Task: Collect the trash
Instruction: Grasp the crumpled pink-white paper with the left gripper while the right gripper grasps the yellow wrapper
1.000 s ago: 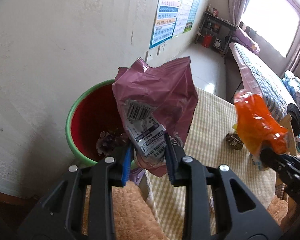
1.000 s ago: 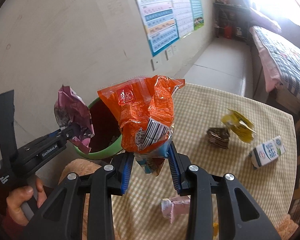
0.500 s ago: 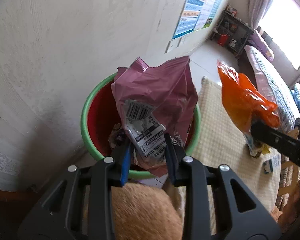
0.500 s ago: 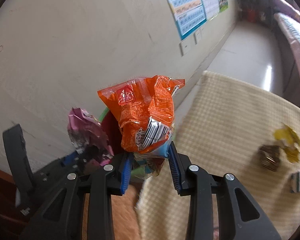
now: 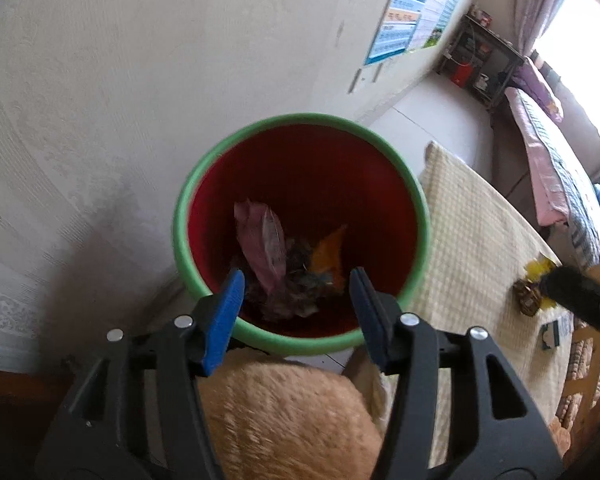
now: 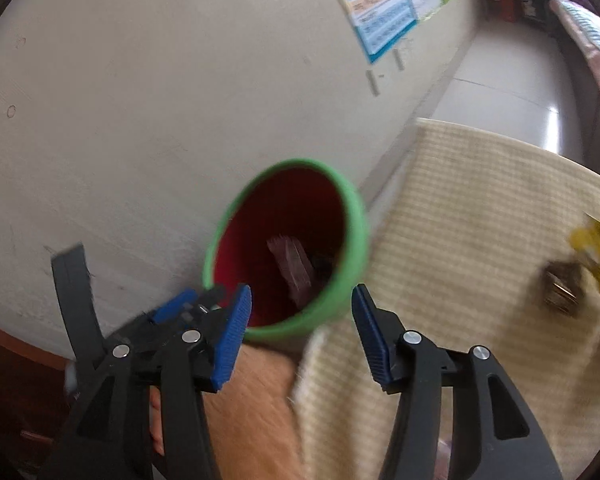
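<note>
This is a lived-in home, a bedroom that doubles as a sitting room. A bed (image 5: 556, 168) with a pink cover and checked quilt runs along a curtained window (image 5: 580, 12). Learning charts (image 6: 384, 4) hang on the plain wall, a small cluttered shelf (image 5: 480, 64) stands in the corner, and a checked cloth (image 6: 480, 208) covers the surface.

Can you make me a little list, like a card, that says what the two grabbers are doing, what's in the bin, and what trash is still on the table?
left gripper: open, holding nothing, above the bin
right gripper: open, holding nothing
bin: red inside, green rim, beside the table
in bin: purple wrapper, orange wrapper, other scraps
table: checked cloth
still on table: yellow wrapper, dark wrapper
</note>
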A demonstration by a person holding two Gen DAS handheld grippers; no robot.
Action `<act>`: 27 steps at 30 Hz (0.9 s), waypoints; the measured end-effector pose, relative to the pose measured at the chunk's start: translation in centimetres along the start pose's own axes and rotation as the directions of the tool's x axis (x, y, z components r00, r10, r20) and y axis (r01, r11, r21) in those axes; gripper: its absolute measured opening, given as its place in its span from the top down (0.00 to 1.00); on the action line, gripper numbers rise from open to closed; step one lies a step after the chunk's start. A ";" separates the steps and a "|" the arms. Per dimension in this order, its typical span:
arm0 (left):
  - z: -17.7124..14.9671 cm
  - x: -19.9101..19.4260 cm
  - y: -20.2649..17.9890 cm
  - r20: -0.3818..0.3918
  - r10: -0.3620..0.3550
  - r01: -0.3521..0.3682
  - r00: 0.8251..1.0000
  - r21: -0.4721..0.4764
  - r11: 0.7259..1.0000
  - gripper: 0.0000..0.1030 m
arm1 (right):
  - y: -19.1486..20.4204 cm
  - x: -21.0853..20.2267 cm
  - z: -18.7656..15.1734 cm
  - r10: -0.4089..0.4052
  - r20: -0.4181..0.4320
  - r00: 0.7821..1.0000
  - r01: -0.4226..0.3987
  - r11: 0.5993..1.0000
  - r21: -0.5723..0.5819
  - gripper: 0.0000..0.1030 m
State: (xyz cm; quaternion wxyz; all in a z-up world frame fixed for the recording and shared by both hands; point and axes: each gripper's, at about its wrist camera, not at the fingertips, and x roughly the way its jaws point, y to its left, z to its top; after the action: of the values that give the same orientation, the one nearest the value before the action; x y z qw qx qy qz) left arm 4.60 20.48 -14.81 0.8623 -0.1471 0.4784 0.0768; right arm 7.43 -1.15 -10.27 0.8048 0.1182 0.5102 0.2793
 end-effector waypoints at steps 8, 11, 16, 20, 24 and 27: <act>-2.5 -1.3 -6.0 -0.021 -0.117 0.119 0.993 0.144 0.982 0.49 | -9.2 -8.0 -7.2 -0.263 0.016 0.965 0.262 0.963 0.059 0.44; -5.0 -1.2 -10.1 -0.091 -0.191 0.208 0.977 0.262 0.942 0.49 | -12.5 -9.8 -11.4 -0.348 -0.058 0.936 0.352 0.932 0.086 0.44; -10.6 0.2 -17.2 -0.255 -0.262 0.355 0.931 0.457 0.816 0.46 | -14.7 -10.5 -16.3 -0.371 -0.149 0.917 0.388 0.915 0.110 0.44; -13.6 4.1 -19.6 -0.415 -0.220 0.410 0.883 0.452 0.793 0.47 | -15.1 -9.6 -18.0 -0.337 -0.174 0.925 0.361 0.923 0.132 0.44; -14.3 5.3 -19.9 -0.431 -0.173 0.379 0.885 0.455 0.806 0.62 | -14.8 -9.3 -18.9 -0.309 -0.172 0.935 0.334 0.932 0.142 0.44; -14.0 4.6 -19.9 -0.406 -0.170 0.364 0.898 0.465 0.807 0.65 | -15.0 -9.2 -19.3 -0.303 -0.172 0.937 0.327 0.935 0.136 0.44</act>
State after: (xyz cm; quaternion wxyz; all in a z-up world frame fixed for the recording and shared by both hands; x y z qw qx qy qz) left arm 1.24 -2.92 -22.14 0.7733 0.0182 0.5983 -0.2091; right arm -7.70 -20.41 -19.16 0.7868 0.0787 0.6019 0.1118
